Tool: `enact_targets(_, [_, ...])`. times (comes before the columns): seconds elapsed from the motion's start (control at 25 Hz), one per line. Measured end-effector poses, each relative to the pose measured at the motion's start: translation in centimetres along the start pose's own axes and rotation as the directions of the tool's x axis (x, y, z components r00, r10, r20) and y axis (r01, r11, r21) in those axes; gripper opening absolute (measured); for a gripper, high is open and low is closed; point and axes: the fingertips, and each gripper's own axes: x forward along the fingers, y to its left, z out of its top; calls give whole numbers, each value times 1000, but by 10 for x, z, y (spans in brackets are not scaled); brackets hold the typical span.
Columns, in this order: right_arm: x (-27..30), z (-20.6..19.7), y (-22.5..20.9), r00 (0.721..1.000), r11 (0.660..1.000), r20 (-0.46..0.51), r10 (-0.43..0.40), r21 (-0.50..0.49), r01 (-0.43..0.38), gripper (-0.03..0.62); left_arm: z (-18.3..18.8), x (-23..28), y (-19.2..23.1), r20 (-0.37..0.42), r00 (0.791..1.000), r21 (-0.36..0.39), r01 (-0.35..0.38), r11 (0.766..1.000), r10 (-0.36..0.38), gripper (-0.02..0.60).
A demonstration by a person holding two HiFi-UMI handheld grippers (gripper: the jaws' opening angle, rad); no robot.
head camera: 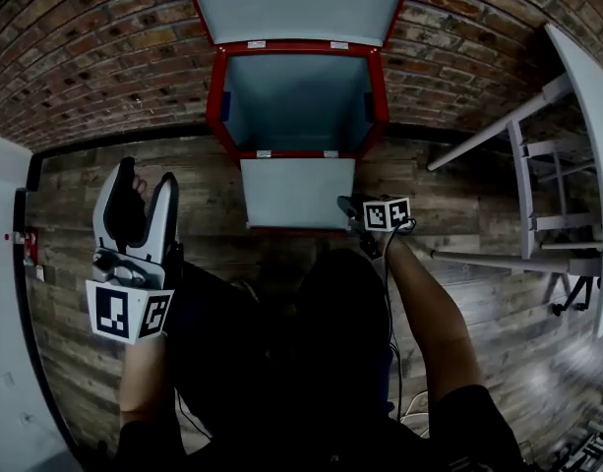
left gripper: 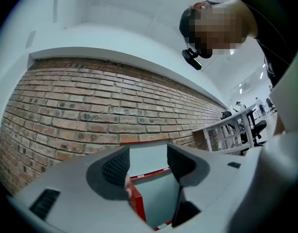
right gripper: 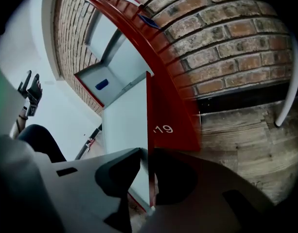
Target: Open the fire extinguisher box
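The red fire extinguisher box (head camera: 216, 96) stands on the wooden floor against the brick wall, its pale inside bare. Its top lid (head camera: 299, 6) leans back on the bricks. The front door (head camera: 299, 193) hangs forward and down. My right gripper (head camera: 350, 207) is at that door's right edge; in the right gripper view the right gripper (right gripper: 148, 168) has its pads on both sides of the thin door edge (right gripper: 149, 130), shut on it. My left gripper (head camera: 147, 180) is raised at the left, away from the box, open and empty; its view shows the left gripper (left gripper: 148, 164) with the box (left gripper: 156, 198) beyond.
A white table frame (head camera: 537, 195) with slanted legs stands at the right, close to the box. A white panel (head camera: 6, 264) runs along the left edge, with a small red fitting (head camera: 30, 246) on it. The person's dark legs fill the near floor.
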Motion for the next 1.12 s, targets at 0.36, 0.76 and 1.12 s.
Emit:
enact_targets(0.36, [30, 21, -36, 968, 951, 82, -239, -181, 250, 108, 16, -27, 1, -5, 1000, 50, -19, 999, 20, 285])
enact_targets(0.76, [41, 36, -46, 930, 904, 76, -359, -219, 366, 110, 13, -29, 2, 16, 1000, 39, -24, 999, 23, 285])
enact_targets(1.12, [19, 44, -39, 917, 893, 97, -386, -211, 398, 110, 11, -20, -12, 30, 1000, 38, -1, 999, 0, 285])
